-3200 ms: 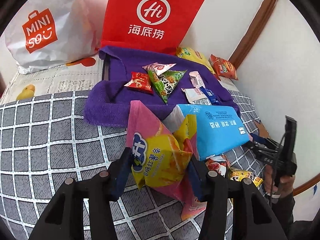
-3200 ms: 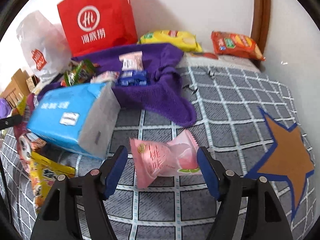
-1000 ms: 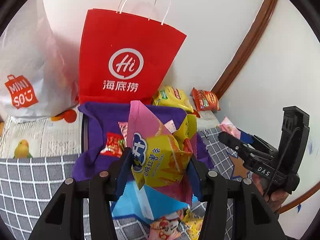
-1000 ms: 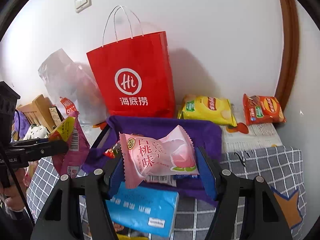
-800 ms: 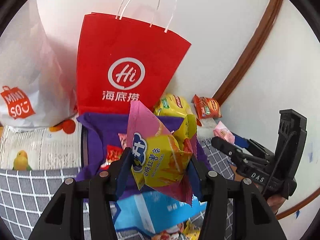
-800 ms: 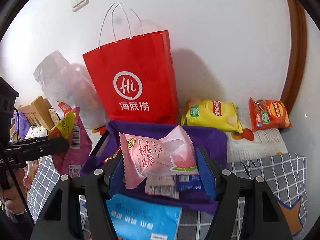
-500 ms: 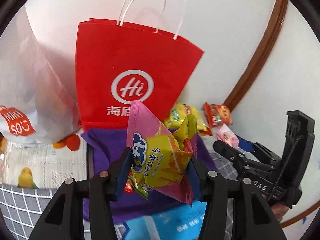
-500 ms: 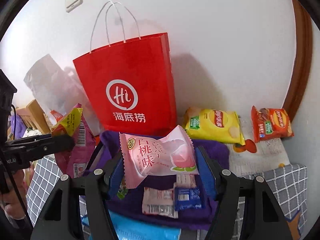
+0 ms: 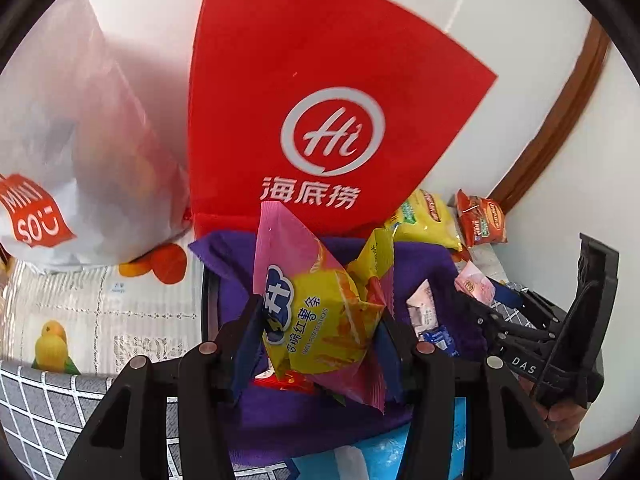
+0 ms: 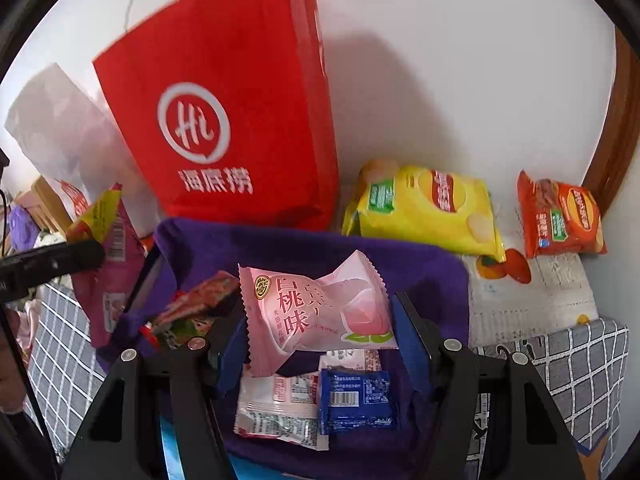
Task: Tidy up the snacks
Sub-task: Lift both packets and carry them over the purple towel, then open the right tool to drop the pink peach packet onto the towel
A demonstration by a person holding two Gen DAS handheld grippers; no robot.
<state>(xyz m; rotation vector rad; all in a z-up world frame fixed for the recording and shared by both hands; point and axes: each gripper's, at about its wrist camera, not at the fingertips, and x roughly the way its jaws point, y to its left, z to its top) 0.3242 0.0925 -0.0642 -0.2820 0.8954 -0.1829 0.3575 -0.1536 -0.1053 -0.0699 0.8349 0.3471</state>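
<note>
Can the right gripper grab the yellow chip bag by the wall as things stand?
Probably not: the right gripper is already shut on the pink snack. Nothing blocks the path to the yellow chip bag.

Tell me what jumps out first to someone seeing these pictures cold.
The big red paper bag standing against the wall behind the purple cloth dominates. Next, each gripper carries a snack above that cloth: the left gripper holds a yellow-and-pink sweet potato sticks packet, the right gripper a pink peach-flavour packet.

Glossy crinkled foil sweet potato stick packet between matt black plastic jaws, fuzzy purple towel beneath, smooth red paper bag beyond
</note>
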